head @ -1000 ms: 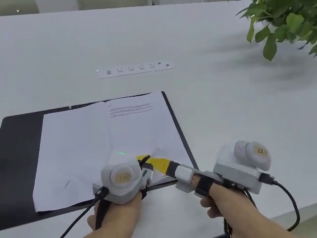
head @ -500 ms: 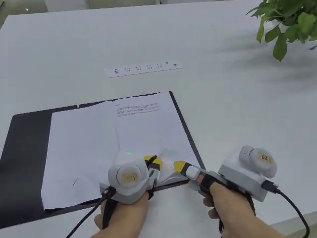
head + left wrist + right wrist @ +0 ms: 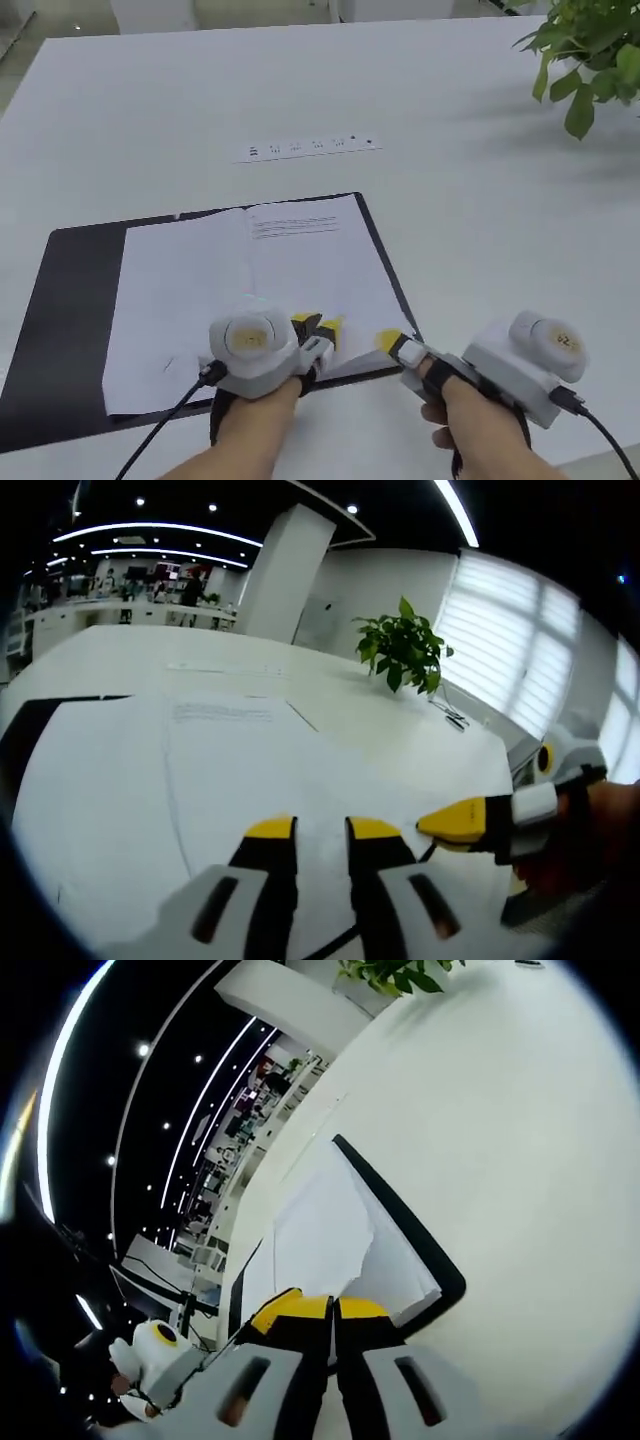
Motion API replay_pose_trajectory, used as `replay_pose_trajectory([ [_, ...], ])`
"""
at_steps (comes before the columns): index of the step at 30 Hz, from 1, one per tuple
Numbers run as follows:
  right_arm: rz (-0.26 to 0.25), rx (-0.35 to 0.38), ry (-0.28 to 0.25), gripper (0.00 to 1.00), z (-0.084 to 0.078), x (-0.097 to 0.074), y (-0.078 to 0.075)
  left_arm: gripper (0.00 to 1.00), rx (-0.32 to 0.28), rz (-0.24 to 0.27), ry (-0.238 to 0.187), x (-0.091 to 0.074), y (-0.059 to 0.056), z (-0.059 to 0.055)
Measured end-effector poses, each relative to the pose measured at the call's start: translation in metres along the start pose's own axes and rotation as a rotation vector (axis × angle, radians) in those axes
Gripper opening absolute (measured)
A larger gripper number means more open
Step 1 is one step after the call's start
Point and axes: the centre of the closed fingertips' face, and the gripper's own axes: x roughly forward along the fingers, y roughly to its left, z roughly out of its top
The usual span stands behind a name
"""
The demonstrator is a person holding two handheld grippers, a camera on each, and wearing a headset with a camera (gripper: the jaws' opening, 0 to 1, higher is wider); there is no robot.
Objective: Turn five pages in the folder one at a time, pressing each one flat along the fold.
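You drew the right gripper (image 3: 389, 342), jaws pressed together, toward lower right; the left gripper (image 3: 322, 328) held its jaws slightly apart.

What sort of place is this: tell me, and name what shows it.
Probably an open-plan office or meeting area: a long white table with a built-in socket strip, a potted plant, and window blinds with strip ceiling lights behind.
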Motion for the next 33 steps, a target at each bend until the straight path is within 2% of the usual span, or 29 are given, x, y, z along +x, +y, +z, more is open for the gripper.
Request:
replay_pose_trajectory([
  [2,0.039,-0.018,-0.015,0.00,0.003,-0.004,0.013,0.21,0.043,-0.006,0.010,-0.012,0.003,0.006],
  [4,0.056,-0.043,-0.026,0.00,0.004,-0.006,0.023,0.23,0.097,-0.005,0.006,-0.024,0.008,0.011],
  [6,0.085,-0.068,-0.035,0.00,0.003,-0.006,0.034,0.24,0.119,-0.007,-0.005,-0.037,0.012,0.017],
  [9,0.124,-0.155,-0.048,0.00,0.001,-0.007,0.057,0.25,0.140,0.004,-0.021,-0.059,0.023,0.025],
  [10,0.129,-0.162,-0.048,0.00,0.000,-0.007,0.059,0.26,0.143,0.009,-0.023,-0.065,0.026,0.026],
  [12,0.153,-0.224,-0.043,0.00,-0.005,-0.007,0.074,0.26,0.140,0.012,-0.040,-0.077,0.031,0.031],
  [18,0.206,-0.341,-0.025,0.00,-0.022,-0.003,0.113,0.28,0.152,0.055,-0.072,-0.121,0.060,0.040],
  [22,0.239,-0.409,-0.015,0.00,-0.033,0.003,0.135,0.30,0.121,0.090,-0.101,-0.149,0.080,0.045],
  [28,0.263,-0.466,0.008,0.00,-0.050,0.015,0.158,0.29,0.126,0.142,-0.106,-0.182,0.104,0.042],
  [33,0.285,-0.517,0.040,0.00,-0.066,0.026,0.173,0.29,0.109,0.185,-0.117,-0.203,0.120,0.040],
])
